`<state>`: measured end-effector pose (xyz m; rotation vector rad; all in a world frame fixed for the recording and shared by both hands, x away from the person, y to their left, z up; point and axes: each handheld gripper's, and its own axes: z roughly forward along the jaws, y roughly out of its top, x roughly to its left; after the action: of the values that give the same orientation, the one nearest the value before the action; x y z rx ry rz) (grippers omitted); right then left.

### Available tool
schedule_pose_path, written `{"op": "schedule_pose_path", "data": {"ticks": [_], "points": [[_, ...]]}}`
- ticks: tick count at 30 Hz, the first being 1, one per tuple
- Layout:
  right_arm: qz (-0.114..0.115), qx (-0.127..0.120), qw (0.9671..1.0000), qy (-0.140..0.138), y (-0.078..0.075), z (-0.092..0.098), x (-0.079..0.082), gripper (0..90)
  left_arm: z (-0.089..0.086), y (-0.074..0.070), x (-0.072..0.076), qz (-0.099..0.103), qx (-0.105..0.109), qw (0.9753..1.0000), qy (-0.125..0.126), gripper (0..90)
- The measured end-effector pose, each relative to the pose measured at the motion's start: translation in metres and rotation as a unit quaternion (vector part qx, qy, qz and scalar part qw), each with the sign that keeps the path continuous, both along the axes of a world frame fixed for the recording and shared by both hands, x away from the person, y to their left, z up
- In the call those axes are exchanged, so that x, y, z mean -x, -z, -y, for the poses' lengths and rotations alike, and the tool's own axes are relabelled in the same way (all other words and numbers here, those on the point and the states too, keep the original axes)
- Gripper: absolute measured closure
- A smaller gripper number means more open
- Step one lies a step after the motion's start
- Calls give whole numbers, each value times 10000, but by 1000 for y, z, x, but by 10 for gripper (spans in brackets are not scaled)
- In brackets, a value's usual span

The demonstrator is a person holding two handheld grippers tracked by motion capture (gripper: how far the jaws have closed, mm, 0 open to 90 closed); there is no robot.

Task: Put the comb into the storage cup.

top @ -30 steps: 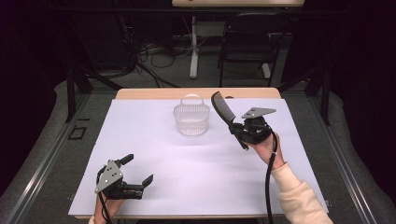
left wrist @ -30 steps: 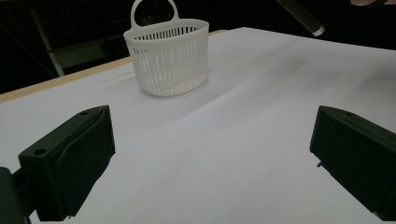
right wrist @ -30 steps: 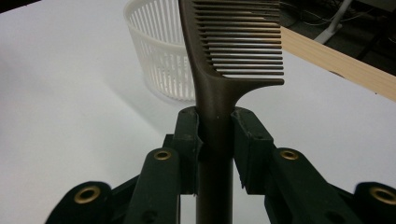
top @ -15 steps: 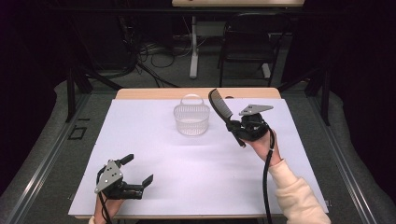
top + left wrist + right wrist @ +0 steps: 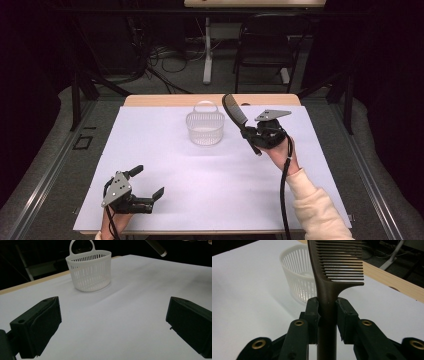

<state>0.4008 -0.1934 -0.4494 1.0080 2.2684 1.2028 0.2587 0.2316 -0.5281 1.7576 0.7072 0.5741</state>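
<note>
Left gripper: the left gripper (image 5: 145,182) sits at the near left of the table (image 5: 150,150), well short of the basket (image 5: 205,129) and to its left; its jaws are spread wide with nothing between them; in the left gripper view the two black jaws stand far apart over bare white surface, aimed toward the basket
Left hand: the left hand (image 5: 111,226) comes in from the bottom edge, low and close to the table; the grey plate on top of the gripper tilts toward the camera
Right forearm: a pale sleeve (image 5: 315,210) rises from the bottom right corner and angles up and inward toward the basket; the cable hangs along it
Right gripper: the right gripper (image 5: 248,134) is held up above the table, just right of the basket and apart from it; its jaws are pinched on the handle of the comb (image 5: 236,112); in the right gripper view the handle is clamped squarely between the two pads
Comb: a dark comb (image 5: 329,277), held off the table; its toothed end slants up and toward the basket's right rim; its handle end pokes out below the gripper; teeth point to the right in the right gripper view
Basket: a white slatted basket (image 5: 89,270) with a loop handle, upright on the far middle of the table; I cannot tell whether anything lies in it
</note>
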Motion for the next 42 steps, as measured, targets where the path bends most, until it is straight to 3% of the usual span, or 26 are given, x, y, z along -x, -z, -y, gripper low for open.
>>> {"op": "schedule_pose_path", "data": {"ticks": [42], "points": [[154,-102,9998,-30,-14,-14,-15,729,0,0,0,-3,18,10000,-10,0]]}}
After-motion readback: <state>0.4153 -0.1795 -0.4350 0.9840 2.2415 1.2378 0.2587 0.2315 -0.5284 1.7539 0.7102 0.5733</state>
